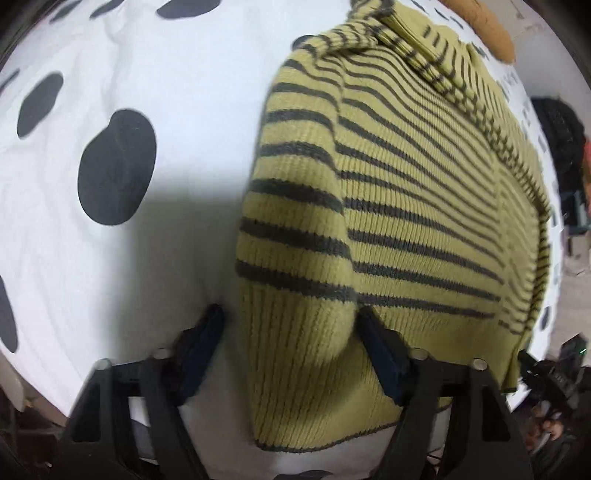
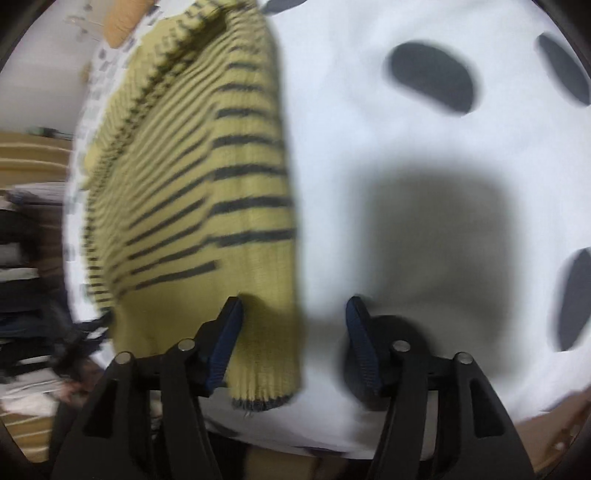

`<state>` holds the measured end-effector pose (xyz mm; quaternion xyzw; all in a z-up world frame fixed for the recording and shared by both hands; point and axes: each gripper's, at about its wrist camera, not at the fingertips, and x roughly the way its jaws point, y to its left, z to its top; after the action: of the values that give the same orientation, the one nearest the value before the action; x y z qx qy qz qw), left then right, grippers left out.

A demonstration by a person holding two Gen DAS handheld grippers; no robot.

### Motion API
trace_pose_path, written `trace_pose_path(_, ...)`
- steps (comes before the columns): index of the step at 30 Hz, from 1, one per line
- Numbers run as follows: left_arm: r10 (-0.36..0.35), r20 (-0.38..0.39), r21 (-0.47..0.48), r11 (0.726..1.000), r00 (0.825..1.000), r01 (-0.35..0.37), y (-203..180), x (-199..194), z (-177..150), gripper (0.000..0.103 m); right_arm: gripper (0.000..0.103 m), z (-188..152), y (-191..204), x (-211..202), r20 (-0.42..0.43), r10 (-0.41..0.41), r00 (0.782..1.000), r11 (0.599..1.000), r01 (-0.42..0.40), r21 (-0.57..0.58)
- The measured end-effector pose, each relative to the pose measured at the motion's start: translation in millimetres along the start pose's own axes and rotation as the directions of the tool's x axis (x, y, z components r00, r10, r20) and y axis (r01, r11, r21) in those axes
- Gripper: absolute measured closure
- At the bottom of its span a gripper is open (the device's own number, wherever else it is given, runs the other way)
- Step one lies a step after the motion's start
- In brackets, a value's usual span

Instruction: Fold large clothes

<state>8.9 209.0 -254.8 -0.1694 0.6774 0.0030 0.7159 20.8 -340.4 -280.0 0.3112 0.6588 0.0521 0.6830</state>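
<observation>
Both tongs stood apart, gripping nothing: left gripper [image 1: 290, 350] straddled the striped sweater [image 1: 388, 192] cuff, right gripper [image 2: 293, 345] had its other cuff beside one pad. Sweater lay on a spotted sheet [image 1: 177, 74].

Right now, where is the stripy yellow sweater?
The sweater lies on the spotted white sheet. In the left wrist view it fills the right half, its cuff between the open left gripper fingers; a brown cushion sits beyond it.
</observation>
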Motion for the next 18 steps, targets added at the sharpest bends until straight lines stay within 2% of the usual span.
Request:
trace_pose_path(1,-0.035,-0.007,-0.002,0.999,0.999,0.035,0,-4,-2,0.081,0.088,-3,1,6,-0.009,0.020,1.000,1.000,-0.020,-0.011)
trace_pose_path(2,-0.074,-0.014,-0.016,0.997,0.997,0.074,-8,-4,6,0.087,0.088,2,7,10,-0.004,0.012,1.000,0.999,-0.012,-0.034)
trace_pose_path(4,-0.069,-0.005,-0.011,0.998,0.998,0.069,-8,-15,7,0.087,0.087,-10,23,-1,0.045,-0.027,0.999,0.994,0.032,-0.105)
trace_pose_path(5,-0.071,-0.004,0.002,0.998,0.997,0.071,-5,-19,4,0.084,0.082,-13,27,-6,0.056,-0.061,0.997,0.988,0.068,-0.135)
trace_pose_path(6,-0.065,-0.010,0.011,0.998,0.998,0.065,-5,-20,4,0.082,0.069,-6,35,2,0.054,-0.084,0.995,0.985,0.092,-0.148)
trace_pose_path(7,-0.058,-0.018,0.016,0.998,0.998,0.058,-9,-15,6,0.081,0.060,-6,34,3,0.035,-0.097,0.995,0.981,0.102,-0.163)
trace_pose_path(8,-0.061,-0.021,0.014,0.998,0.998,0.061,-11,-12,9,0.071,0.045,-2,32,6,0.023,-0.098,0.995,0.981,0.100,-0.167)
trace_pose_path(9,-0.067,-0.025,0.011,0.998,0.997,0.067,-22,-1,20,0.058,0.043,-4,31,4,0.020,-0.103,0.995,0.981,0.105,-0.164)
trace_pose_path(10,-0.069,-0.027,0.009,0.998,0.997,0.069,-23,1,16,0.052,0.043,-8,37,3,0.025,-0.110,0.994,0.980,0.112,-0.165)
trace_pose_path(12,-0.080,-0.032,0.014,0.997,0.996,0.081,-29,5,12,0.033,0.033,-12,44,4,0.036,-0.138,0.990,0.975,0.142,-0.172)
trace_pose_path(13,-0.078,-0.041,0.022,0.997,0.996,0.079,-44,25,13,0.032,0.033,-12,46,9,0.031,-0.143,0.989,0.973,0.146,-0.179)
trace_pose_path(14,-0.065,-0.047,0.034,0.997,0.997,0.067,-53,35,10,0.033,0.038,-9,50,20,0.019,-0.166,0.986,0.970,0.166,-0.178)
trace_pose_path(15,-0.033,-0.049,0.053,0.998,0.998,0.036,-63,43,12,0.048,0.077,-8,46,30,-0.002,-0.219,0.976,0.962,0.216,-0.169)
trace_pose_path(16,0.044,-0.047,0.073,0.996,0.998,-0.041,-67,45,11,0.061,0.092,-6,44,33,-0.013,-0.257,0.966,0.953,0.251,-0.168)
trace_pose_path(17,0.058,-0.039,0.061,0.997,0.998,-0.056,-63,42,13,0.085,0.091,-6,40,29,-0.005,-0.270,0.963,0.953,0.267,-0.144)
trace_pose_path(18,0.026,-0.025,0.020,0.999,0.999,-0.026,-56,35,15,0.087,0.091,-7,39,24,0.014,-0.261,0.965,0.958,0.261,-0.116)
